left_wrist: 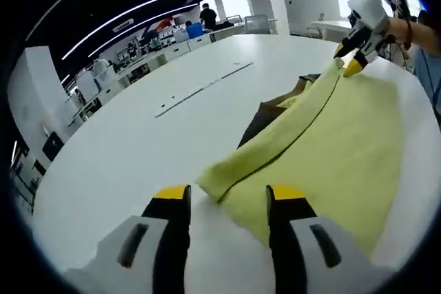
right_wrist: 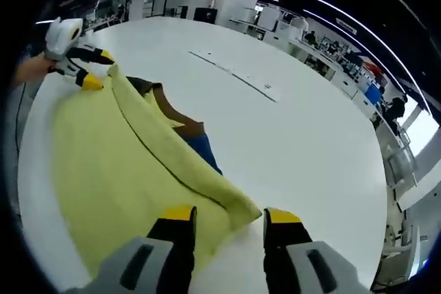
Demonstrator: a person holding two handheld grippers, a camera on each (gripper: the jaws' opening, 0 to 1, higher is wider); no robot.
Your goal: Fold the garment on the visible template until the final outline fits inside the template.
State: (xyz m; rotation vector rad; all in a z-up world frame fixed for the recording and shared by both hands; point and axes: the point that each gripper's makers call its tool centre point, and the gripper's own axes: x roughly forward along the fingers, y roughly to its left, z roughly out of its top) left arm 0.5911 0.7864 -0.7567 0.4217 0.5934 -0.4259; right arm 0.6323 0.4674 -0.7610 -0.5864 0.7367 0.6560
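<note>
Yellow garment point(left_wrist: 324, 149) lies on white surface point(left_wrist: 138, 149), one fold made, thick folded edge running between both grippers. Left gripper point(left_wrist: 227, 197) jaws apart, garment corner just ahead. Right gripper point(right_wrist: 224, 218) jaws apart at opposite corner. Dark template point(right_wrist: 200, 144) peeks from beneath; more folding likely left.

2 handheld grippers, left gripper point(left_wrist: 224, 201) and right gripper point(right_wrist: 225, 219), black jaws, yellow tips, grey-white bodies, dark slots
</note>
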